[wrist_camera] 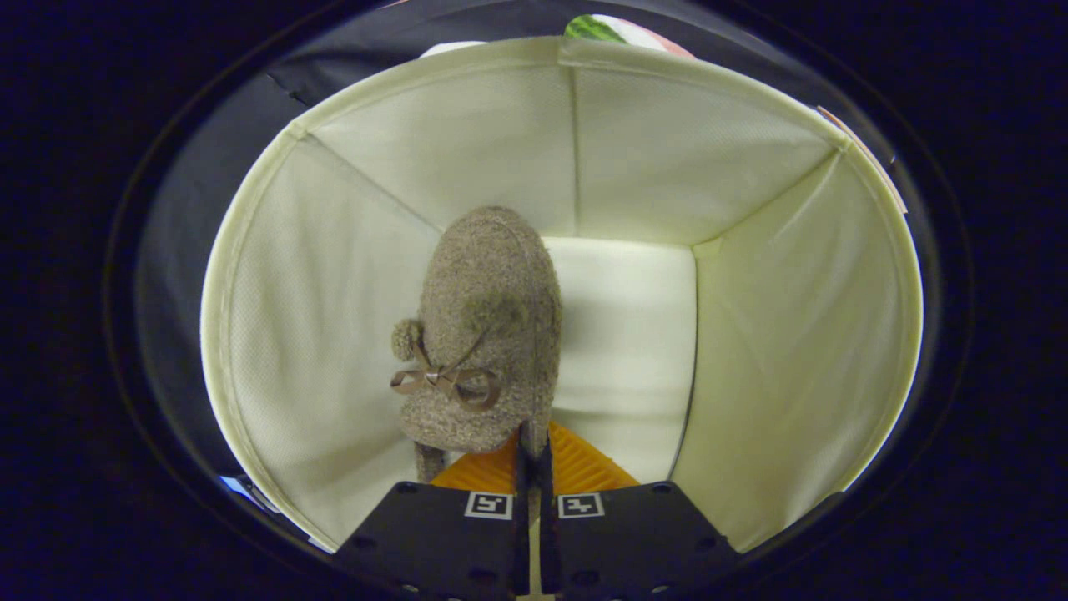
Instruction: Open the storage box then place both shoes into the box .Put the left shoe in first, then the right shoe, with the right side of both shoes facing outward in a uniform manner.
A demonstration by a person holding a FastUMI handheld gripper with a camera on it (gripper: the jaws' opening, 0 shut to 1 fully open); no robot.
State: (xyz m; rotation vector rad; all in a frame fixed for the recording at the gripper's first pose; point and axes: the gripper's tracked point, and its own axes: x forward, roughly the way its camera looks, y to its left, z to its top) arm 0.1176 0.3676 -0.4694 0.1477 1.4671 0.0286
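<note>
I look down into the open cream fabric storage box [776,334]. A brown fuzzy shoe [492,334] with a small brown bow and pom-pom hangs inside it, toe pointing away from me toward the box's floor. My gripper [532,451] is shut on the shoe's rear edge, both fingers pinching the collar by the heel. The shoe is on the left half of the box, close to the left wall. I cannot tell whether its toe touches the floor.
The box's white floor [634,334] lies bare to the right of the shoe. Its four fabric walls stand upright all round, the rim [567,46] level with my fingers' height or above. Black cloth surrounds the box outside.
</note>
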